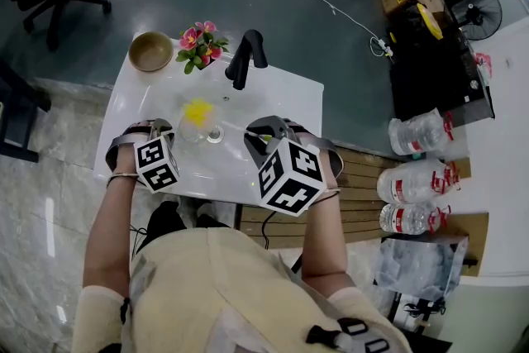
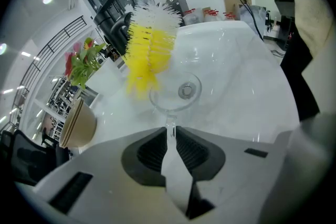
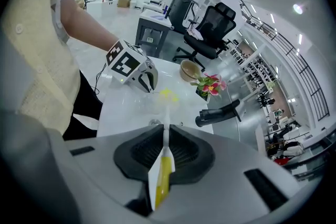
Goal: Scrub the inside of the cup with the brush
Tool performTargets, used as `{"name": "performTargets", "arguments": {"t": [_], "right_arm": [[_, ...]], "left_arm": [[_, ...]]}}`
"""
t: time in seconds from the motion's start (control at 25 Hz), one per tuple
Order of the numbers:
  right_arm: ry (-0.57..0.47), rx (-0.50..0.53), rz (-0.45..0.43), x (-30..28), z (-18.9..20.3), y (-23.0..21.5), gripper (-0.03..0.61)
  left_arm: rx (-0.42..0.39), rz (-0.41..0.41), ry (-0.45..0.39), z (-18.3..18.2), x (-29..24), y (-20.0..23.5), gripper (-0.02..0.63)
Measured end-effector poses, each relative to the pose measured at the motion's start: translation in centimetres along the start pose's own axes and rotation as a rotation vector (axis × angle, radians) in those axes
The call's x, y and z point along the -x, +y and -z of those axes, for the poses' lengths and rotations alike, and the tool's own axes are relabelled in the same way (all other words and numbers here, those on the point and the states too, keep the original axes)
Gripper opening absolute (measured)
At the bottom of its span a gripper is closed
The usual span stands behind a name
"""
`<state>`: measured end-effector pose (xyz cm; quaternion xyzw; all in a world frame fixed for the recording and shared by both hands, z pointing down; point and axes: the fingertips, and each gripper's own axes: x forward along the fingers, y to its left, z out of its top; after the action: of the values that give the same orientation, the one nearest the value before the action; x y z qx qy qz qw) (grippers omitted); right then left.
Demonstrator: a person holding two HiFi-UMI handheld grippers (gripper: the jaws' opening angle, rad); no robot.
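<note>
Breakage worries me: my left hand-held gripper (image 2: 170,136) pinches the cup (image 2: 176,93) by its thin stem above the tabletop (image 1: 289,95), and the brush (image 2: 149,44), clamped in my right hand-held gripper (image 3: 165,140), could lever it loose at the rim.

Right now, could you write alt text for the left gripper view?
The left gripper is shut on the stem of a clear cup over a white sink; a yellow and white brush reaches the cup's rim. A beige bowl and flowers stand left.

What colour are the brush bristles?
Brush bristles: yellow, with a white band at the handle end; best in left gripper view.
</note>
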<state>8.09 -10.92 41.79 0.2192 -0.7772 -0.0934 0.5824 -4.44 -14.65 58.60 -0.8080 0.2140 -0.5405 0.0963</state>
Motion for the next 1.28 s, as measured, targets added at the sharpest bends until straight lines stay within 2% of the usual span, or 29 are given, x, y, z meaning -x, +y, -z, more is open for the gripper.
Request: {"name": "performTargets", "arguments": {"t": [0.44,0.8,1.0,1.28], "right_arm": [[-0.024,0.123,-0.042,-2.5,-3.7,-1.7,0.046],[0.049,0.289,-0.118,-6.2,-6.0,-2.6,0.046],[0.114,0.329,-0.170,-7.2,-4.9,-3.0,0.046],[0.150,0.310,-0.195,-7.2,-3.1,-2.8,0.046]], "left_arm": [[-0.007,-0.009,-0.002,-0.1,0.1,0.0,0.060],[-0.008,-0.007,-0.002,0.1,0.0,-0.1,0.060],[-0.016,-0.008,0.003,0.0,0.1,-0.2,0.060],[-0.037,-0.009,0.024,0.2,-0.1,-0.4,0.060]]}}
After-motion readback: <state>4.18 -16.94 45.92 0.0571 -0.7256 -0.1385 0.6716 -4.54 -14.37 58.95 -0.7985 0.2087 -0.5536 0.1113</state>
